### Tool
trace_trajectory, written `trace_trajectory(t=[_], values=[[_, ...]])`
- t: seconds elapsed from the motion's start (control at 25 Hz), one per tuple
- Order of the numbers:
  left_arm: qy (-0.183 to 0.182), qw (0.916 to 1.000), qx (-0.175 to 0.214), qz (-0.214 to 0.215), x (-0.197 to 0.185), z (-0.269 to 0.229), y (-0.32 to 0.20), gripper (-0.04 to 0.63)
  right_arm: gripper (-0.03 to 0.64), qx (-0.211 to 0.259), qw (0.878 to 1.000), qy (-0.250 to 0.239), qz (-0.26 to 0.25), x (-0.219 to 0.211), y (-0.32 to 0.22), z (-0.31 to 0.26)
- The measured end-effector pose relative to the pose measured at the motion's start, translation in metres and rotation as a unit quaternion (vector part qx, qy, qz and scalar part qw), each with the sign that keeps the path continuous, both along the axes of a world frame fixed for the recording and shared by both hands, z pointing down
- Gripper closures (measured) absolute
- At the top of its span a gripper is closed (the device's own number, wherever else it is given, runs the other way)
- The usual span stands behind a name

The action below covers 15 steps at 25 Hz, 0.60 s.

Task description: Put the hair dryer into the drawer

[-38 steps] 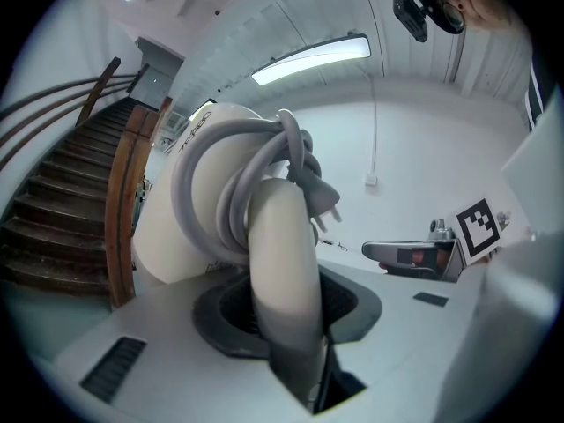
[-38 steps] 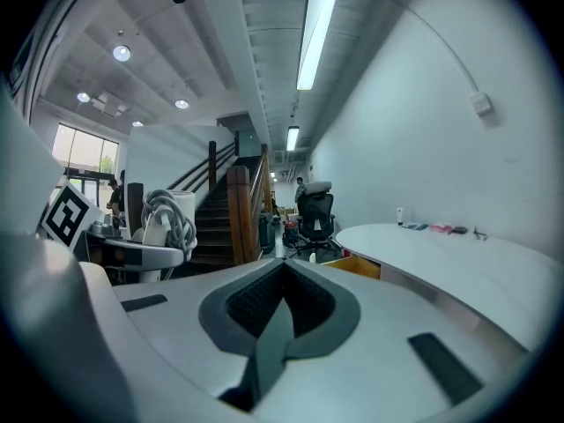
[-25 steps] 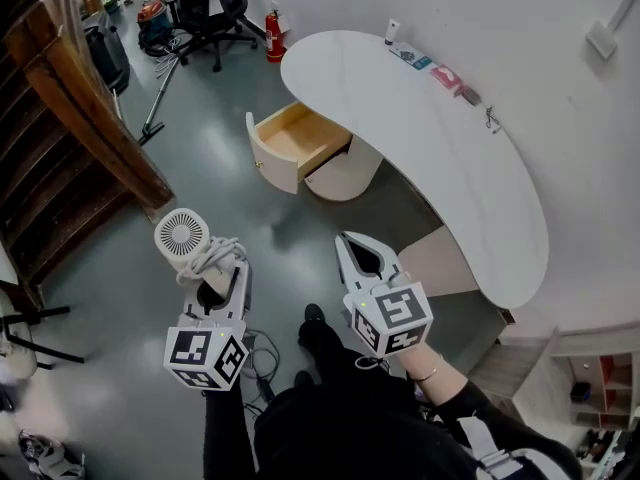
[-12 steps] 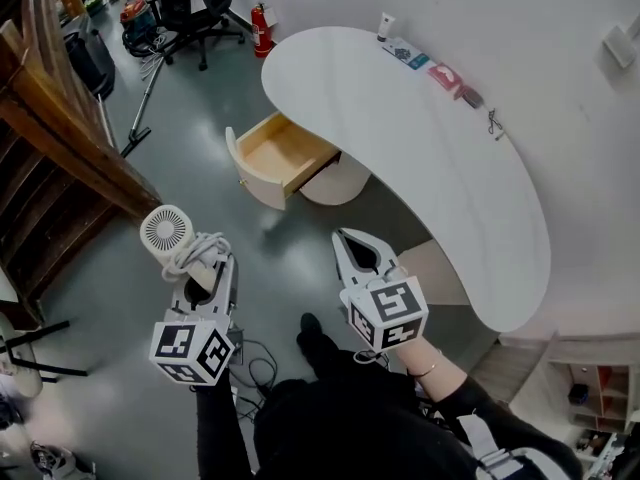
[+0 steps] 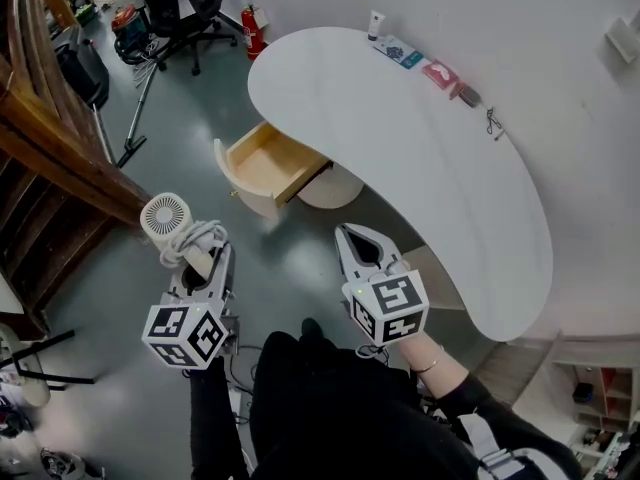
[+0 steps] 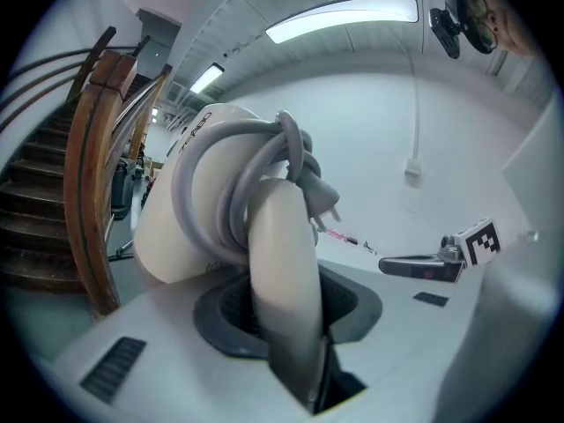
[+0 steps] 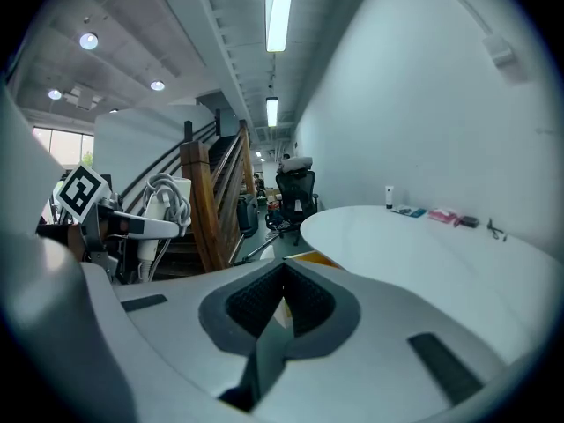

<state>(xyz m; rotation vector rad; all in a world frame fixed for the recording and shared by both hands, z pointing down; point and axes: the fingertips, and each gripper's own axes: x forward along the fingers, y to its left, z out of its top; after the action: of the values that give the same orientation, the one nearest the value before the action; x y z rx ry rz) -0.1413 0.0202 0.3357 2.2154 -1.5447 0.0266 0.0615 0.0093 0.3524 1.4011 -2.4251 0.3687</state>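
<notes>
White curved desk top (image 5: pixel 400 138) is set along the wall, with a pale wooden drawer (image 5: pixel 262 160) open beneath. Grey glossy floor (image 5: pixel 190 148). Brown wooden staircase (image 5: pixel 50 138). A cream cord-wrapped hair dryer (image 5: pixel 170 220) is clamped by its handle in the left gripper (image 5: pixel 206 258), well apart from the drawer. The right gripper (image 5: pixel 357 236) is closed on nothing.

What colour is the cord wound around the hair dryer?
The cord is grey, clearest in the left gripper view.

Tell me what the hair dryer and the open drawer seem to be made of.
The hair dryer looks plastic: smooth cream shell, soft sheen. Its grey cord looks rubbery and matte. The drawer seems wood or board inside, warm tan and bare; its front appears painted white.
</notes>
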Motion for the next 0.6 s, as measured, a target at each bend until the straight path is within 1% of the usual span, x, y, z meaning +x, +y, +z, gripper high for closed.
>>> trace_trajectory(t=[0.28, 0.4, 0.6], values=[[-0.019, 0.9990, -0.018, 0.036, 0.005, -0.001, -0.023, 0.471, 0.615, 0.004, 1.000, -0.010, 0.008, 0.000, -0.014, -0.004], [-0.029, 0.9980, -0.020, 0.052, 0.007, -0.001, -0.039, 0.471, 0.615, 0.007, 1.000, -0.011, 0.020, 0.002, -0.023, -0.007], [-0.033, 0.9958, -0.023, 0.082, 0.009, 0.003, -0.073, 0.471, 0.615, 0.007, 0.999, -0.008, 0.042, 0.002, -0.040, -0.004]])
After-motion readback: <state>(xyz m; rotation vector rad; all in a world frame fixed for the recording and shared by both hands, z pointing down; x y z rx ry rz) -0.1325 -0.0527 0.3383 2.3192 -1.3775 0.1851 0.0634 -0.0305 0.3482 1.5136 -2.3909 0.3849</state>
